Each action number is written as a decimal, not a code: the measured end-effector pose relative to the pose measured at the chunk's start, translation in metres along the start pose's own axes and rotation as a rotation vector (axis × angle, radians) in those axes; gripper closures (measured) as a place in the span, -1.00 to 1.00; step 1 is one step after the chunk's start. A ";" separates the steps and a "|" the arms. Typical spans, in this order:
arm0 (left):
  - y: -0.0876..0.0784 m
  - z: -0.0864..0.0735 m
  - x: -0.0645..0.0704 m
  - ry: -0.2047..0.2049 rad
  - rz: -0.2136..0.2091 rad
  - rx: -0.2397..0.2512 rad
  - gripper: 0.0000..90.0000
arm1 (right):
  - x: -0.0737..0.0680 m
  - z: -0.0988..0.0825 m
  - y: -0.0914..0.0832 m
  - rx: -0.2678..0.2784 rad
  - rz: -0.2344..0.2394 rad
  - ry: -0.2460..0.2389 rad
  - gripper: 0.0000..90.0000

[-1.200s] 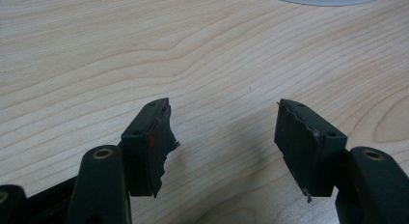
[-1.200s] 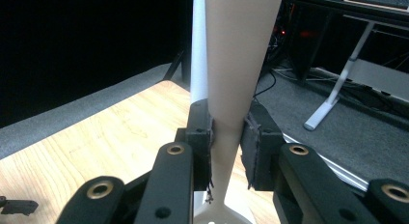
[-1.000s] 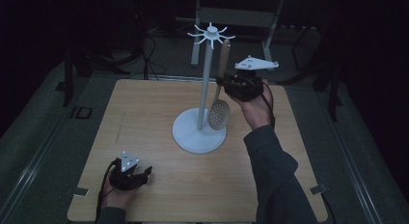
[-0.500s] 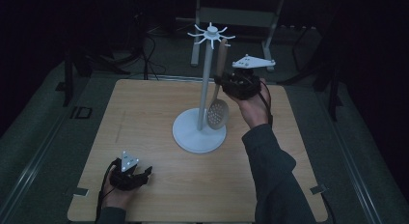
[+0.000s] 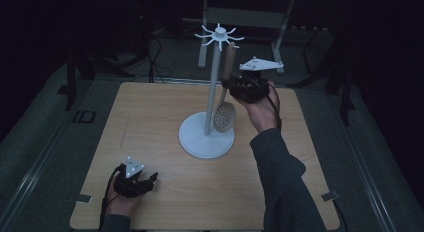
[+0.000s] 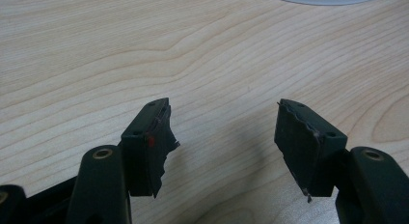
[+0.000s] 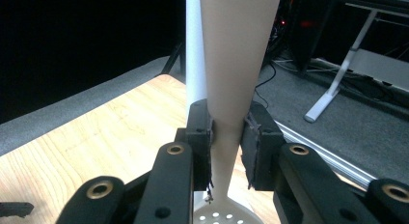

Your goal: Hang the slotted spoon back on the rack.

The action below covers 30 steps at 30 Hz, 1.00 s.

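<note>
Where the pale wooden handle narrows, the slotted spoon (image 5: 225,104) is clamped between the black pads of the right gripper (image 7: 226,137), both pads pressed flat against the smooth wood. Its round perforated bowl, dotted with small holes, hangs low, just above the base of the stand, and its handle rises beside the pole with its rounded tip near the hooks. In the right gripper view the handle widens upward as a matte beige taper, with the white pole directly behind it. The right gripper (image 5: 246,87) is held up at mid-height of the pole, its grey three-cornered plate on top and a dark cable trailing over the hand.

The stand (image 5: 214,82) is white throughout: a flat circular base, a slim straight pole, and a crown of short radiating hooks at the top. It sits near the middle of the table (image 5: 150,112), a light wood-grain board with rounded corners.

Well apart, at the near left corner, the left gripper (image 5: 147,179) rests low over the board. In its own view the left gripper (image 6: 222,137) stands released, jaws wide, with ragged-edged black pads and bare grain between them.
</note>
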State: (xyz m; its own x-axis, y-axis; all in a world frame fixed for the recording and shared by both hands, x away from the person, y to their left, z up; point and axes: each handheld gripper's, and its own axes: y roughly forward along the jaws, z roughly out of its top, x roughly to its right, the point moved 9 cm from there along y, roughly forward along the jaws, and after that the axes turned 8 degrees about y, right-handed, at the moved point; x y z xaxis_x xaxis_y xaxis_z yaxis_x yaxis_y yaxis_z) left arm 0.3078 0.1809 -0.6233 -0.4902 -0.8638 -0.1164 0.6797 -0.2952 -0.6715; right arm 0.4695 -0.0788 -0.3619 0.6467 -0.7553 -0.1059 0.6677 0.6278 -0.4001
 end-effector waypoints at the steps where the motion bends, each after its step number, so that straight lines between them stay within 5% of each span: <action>1: 0.000 0.000 0.000 0.000 0.000 0.000 -0.16 | 0.000 0.000 0.000 0.000 0.002 0.002 0.67; 17: 0.000 0.000 0.000 0.000 -0.001 -0.001 -0.16 | 0.001 0.000 -0.001 0.008 -0.006 0.002 0.59; 30: 0.001 0.000 0.000 0.003 0.000 -0.002 -0.16 | 0.002 -0.005 -0.004 0.002 -0.014 -0.008 0.09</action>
State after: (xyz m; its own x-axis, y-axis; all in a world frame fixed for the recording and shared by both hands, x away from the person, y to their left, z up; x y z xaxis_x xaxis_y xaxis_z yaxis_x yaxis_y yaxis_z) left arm 0.3083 0.1803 -0.6237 -0.4916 -0.8627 -0.1186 0.6787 -0.2943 -0.6729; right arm 0.4666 -0.0837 -0.3655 0.6403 -0.7625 -0.0933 0.6774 0.6178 -0.3993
